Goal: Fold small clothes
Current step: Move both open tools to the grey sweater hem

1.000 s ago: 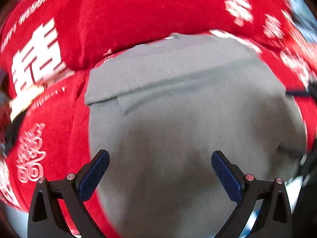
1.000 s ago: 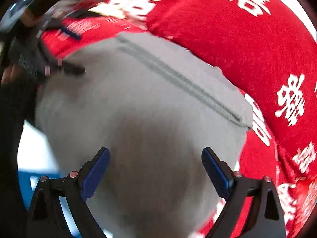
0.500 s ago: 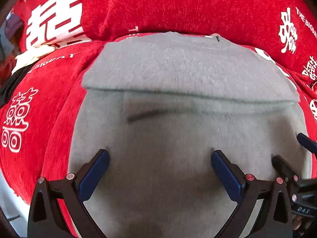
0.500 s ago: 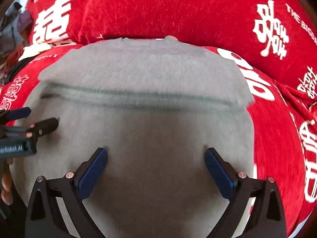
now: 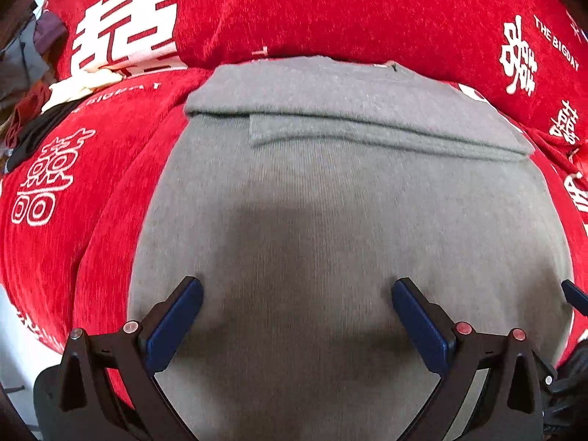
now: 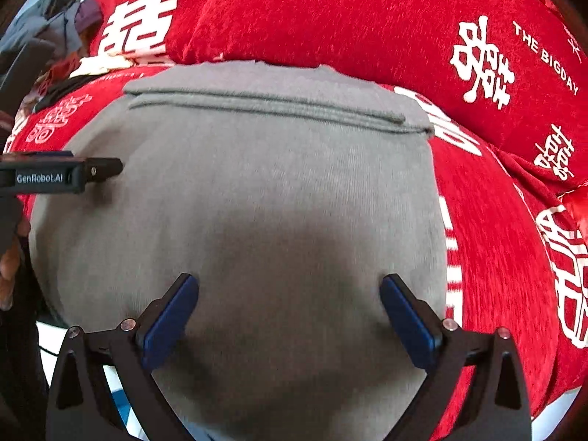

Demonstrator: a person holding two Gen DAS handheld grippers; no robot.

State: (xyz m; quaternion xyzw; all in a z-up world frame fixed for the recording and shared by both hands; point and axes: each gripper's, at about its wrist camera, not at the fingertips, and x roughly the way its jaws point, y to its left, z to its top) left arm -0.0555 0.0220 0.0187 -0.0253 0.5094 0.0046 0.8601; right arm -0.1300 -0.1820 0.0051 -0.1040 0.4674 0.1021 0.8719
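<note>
A grey garment lies flat on a red sofa seat, its far edge folded back toward me in a band. It also shows in the right wrist view. My left gripper is open and empty, its blue pads low over the near part of the cloth. My right gripper is open and empty over the same cloth, further right. The left gripper's fingers show at the left edge of the right wrist view. A tip of the right gripper shows at the right edge of the left wrist view.
The red sofa cover with white characters surrounds the garment. A red back cushion rises right behind it. A heap of other clothes lies at the far left. A pale floor shows below the seat edge.
Both grippers have swung to face the garment squarely and settled low over its near part. The blur is gone. Both stayed open.
</note>
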